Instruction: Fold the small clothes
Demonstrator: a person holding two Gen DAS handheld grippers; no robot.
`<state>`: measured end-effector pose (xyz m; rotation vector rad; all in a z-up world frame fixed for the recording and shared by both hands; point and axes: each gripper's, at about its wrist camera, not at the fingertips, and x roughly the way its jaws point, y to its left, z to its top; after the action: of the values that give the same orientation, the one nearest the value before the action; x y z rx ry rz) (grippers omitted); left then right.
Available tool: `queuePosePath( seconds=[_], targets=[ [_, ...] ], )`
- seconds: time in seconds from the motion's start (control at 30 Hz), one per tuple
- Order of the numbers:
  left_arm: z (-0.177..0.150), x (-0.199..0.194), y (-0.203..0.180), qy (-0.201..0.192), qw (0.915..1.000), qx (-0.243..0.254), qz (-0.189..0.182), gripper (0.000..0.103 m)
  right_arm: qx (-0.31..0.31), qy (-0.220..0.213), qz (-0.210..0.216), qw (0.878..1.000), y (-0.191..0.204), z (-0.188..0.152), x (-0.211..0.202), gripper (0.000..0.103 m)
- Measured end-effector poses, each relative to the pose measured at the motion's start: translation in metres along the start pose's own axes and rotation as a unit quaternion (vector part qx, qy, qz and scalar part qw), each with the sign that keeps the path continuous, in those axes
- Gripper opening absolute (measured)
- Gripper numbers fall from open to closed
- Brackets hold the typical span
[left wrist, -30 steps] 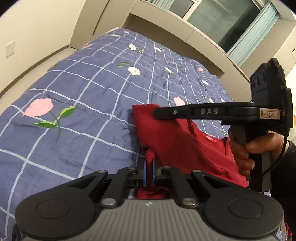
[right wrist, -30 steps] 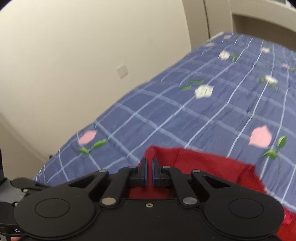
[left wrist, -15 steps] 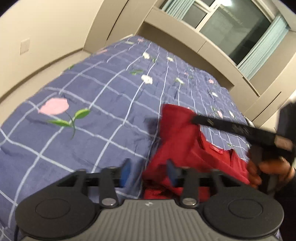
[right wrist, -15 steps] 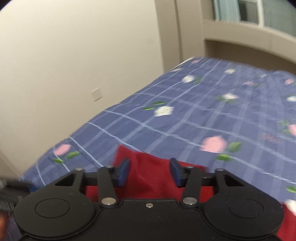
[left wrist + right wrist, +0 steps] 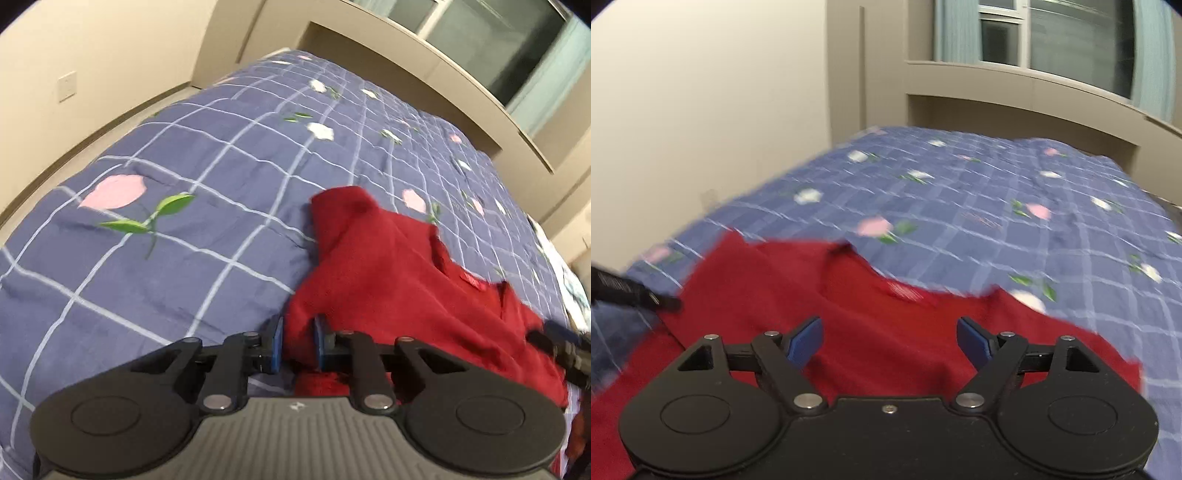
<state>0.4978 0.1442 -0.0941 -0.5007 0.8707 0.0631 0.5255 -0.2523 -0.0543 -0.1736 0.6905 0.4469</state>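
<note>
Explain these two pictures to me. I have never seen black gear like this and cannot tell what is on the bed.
No robot here: a person holds a pair of black tongs in each hand, and each pair carries a wide-angle camera looking forward along its two blue-padded fingers. One picture comes from the left tongs, the other from the right tongs. The black shape filling the bottom of each picture is the tool itself.

A blue checked bedspread with flowers covers the bed, and a red top lies on it. The left tongs are closing, with a fold of the top between their pads. The right tongs are opening above the top and hold nothing. That picture is blurred. A window shows beyond the bed.
</note>
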Motion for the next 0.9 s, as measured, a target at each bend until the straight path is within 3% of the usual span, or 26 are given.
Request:
queuePosePath(
  seconds=[0.17, 0.27, 0.33, 0.4, 0.47, 0.53, 0.57, 0.6, 0.77, 0.9],
  targets=[
    [-0.004, -0.009, -0.003, -0.011, 0.9996, -0.004, 0.024, 0.018, 0.017, 0.015, -0.089, 0.996, -0.035, -0.039, -0.013, 0.082],
    [0.001, -0.017, -0.001, -0.019, 0.9992, -0.015, 0.033, 0.039, 0.045, 0.0, -0.108, 0.993, -0.058, -0.05, -0.028, 0.083],
    [0.006, -0.025, -0.003, -0.046, 0.9984, -0.012, 0.032, 0.044, 0.054, -0.02, -0.121, 0.991, -0.067, -0.052, -0.04, 0.087],
    [0.014, -0.031, -0.013, -0.07, 0.9974, 0.011, 0.015, 0.061, 0.058, -0.036, -0.134, 0.989, -0.072, -0.051, -0.045, 0.089],
    [0.022, -0.029, -0.028, -0.081, 0.996, 0.037, 0.007, 0.062, 0.06, -0.035, -0.143, 0.987, -0.074, -0.046, -0.041, 0.089],
    [0.031, -0.017, -0.041, -0.067, 0.9962, 0.055, 0.001, 0.062, 0.066, -0.028, -0.149, 0.986, -0.075, -0.044, -0.036, 0.088],
    [0.034, -0.009, -0.045, -0.058, 0.9964, 0.061, 0.003, 0.06, 0.071, -0.03, -0.143, 0.987, -0.075, -0.044, -0.035, 0.088],
    [0.039, 0.001, -0.047, -0.047, 0.9967, 0.065, 0.012, 0.045, 0.073, -0.031, -0.136, 0.988, -0.074, -0.044, -0.035, 0.088],
    [0.045, 0.023, -0.042, -0.02, 0.9979, 0.057, 0.025, 0.004, 0.062, -0.031, -0.127, 0.989, -0.068, -0.048, -0.039, 0.082],
    [0.038, 0.011, -0.031, -0.044, 0.9981, 0.036, 0.023, 0.002, 0.056, -0.02, -0.127, 0.99, -0.066, -0.056, -0.039, 0.081]
  ],
)
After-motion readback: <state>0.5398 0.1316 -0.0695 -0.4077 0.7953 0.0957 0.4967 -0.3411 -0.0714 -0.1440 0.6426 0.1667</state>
